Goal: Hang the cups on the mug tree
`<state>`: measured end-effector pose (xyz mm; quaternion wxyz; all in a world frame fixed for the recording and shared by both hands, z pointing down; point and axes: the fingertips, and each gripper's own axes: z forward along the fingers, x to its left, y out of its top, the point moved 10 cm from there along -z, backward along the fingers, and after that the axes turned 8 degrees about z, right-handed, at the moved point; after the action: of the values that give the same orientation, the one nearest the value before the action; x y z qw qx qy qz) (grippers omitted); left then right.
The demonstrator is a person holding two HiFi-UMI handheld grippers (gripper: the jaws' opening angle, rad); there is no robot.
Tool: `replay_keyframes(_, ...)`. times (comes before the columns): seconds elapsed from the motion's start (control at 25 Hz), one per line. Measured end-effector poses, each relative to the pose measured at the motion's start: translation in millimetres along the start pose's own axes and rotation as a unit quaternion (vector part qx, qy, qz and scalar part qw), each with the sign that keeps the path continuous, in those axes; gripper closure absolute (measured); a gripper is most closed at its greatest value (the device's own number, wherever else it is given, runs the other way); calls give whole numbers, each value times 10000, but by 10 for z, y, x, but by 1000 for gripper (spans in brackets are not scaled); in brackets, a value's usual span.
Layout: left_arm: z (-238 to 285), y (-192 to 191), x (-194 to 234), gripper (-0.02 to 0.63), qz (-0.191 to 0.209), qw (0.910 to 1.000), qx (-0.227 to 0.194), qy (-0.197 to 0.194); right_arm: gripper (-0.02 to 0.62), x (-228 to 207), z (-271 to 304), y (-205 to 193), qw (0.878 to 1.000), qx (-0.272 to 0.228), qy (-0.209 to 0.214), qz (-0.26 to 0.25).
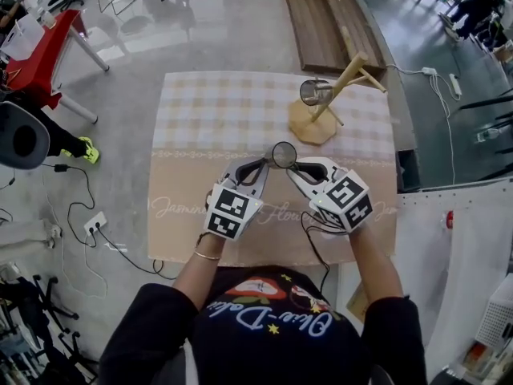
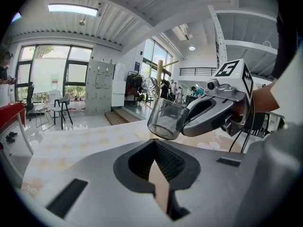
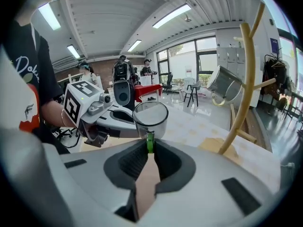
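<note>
A clear glass cup hangs in the air over the middle of the cloth-covered table. My right gripper is shut on its green handle, and the cup stands upright just past the jaws. My left gripper is beside the cup on its left, jaws together and holding nothing; whether it touches the glass I cannot tell. In the left gripper view the cup sits above and beyond my left jaws. The wooden mug tree stands at the far right, with another glass cup hung on a peg.
The table's right edge runs close to the mug tree's base. Wooden planks lie on the floor beyond the table. A red table and a black chair stand at the left, with cables on the floor.
</note>
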<state>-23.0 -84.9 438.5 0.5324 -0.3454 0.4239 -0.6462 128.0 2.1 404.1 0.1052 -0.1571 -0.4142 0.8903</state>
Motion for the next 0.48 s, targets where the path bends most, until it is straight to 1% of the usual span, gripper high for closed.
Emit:
replay_keyframes(0.24,-31,39,-188,603,82,10000,50,-7,549,48,-137,-80,9999,-100,75,-19)
replay_keyframes(0.48,-20,156,-295,603,179,9998,10,-5,549,38,-303,-87,9997,-203,54,-82)
